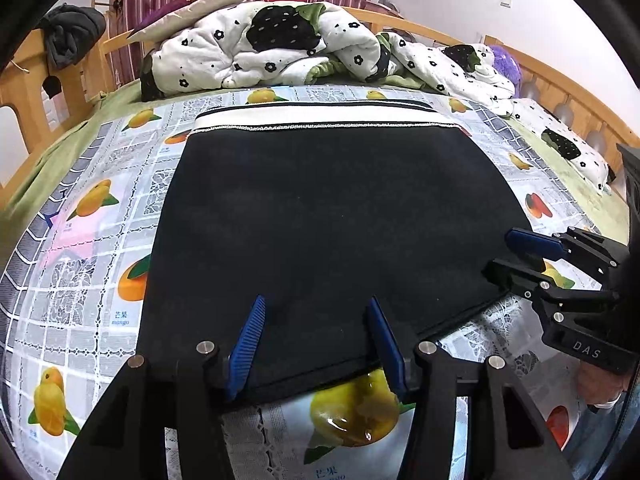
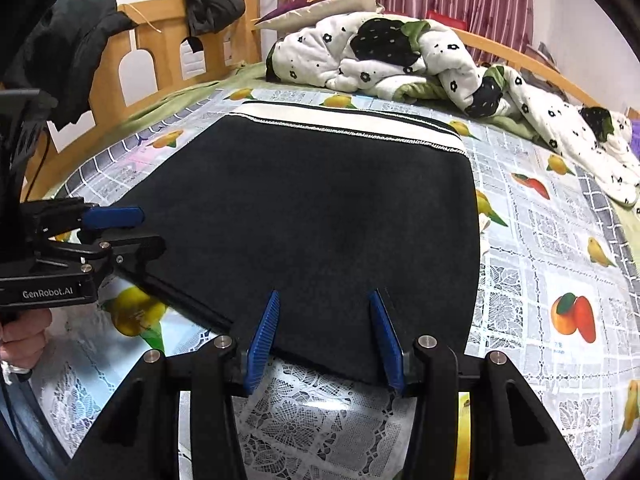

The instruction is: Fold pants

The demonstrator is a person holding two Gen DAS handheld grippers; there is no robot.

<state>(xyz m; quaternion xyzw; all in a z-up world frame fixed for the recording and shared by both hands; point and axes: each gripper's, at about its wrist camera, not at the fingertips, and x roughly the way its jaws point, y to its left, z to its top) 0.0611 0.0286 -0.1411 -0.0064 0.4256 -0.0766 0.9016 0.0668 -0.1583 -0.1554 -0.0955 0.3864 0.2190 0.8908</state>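
Left tool [image 1: 316, 340], right tool [image 2: 326, 338] hover over near hem, both released, blue pads [image 1: 250, 344] apart, nothing gripped. Black fabric pants [image 1: 328, 220], white waistband [image 1: 320, 118] at far edge, lie flat, folded to rectangle, on fruit-print plastic cloth [image 1: 80, 240] covering bed. Fold apparently just laid; next likely regrasp of near corners, carry toward waistband. Beyond: crumpled flower-print quilt [image 1: 280, 48].

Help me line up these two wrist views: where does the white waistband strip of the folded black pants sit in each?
Left wrist view: white waistband strip runs across the upper middle, along the far edge of the black pants.
Right wrist view: waistband slants from upper centre down to the right.
Shared landmark: the crumpled white flowered quilt behind it.
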